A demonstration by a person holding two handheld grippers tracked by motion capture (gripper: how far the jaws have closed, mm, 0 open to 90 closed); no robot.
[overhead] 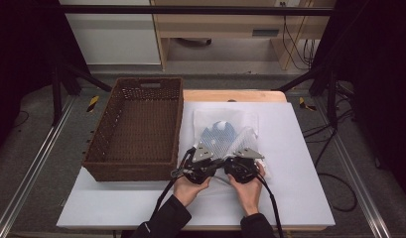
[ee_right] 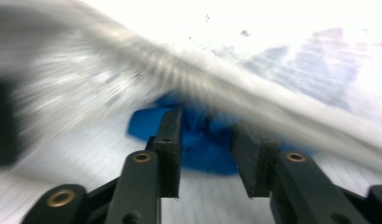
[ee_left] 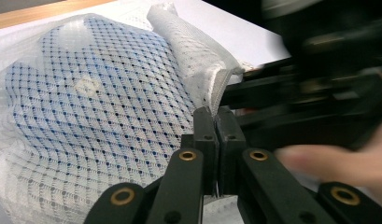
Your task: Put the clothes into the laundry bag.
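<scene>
- no text, label, brand, number or sign can be read in any of the views.
- high view: a small plate on the wooden furniture at the back is too small and dim to read.
- left gripper view: a pale patch shows under the mesh, with no letters that can be made out.
- right gripper view: too blurred to show any writing.
</scene>
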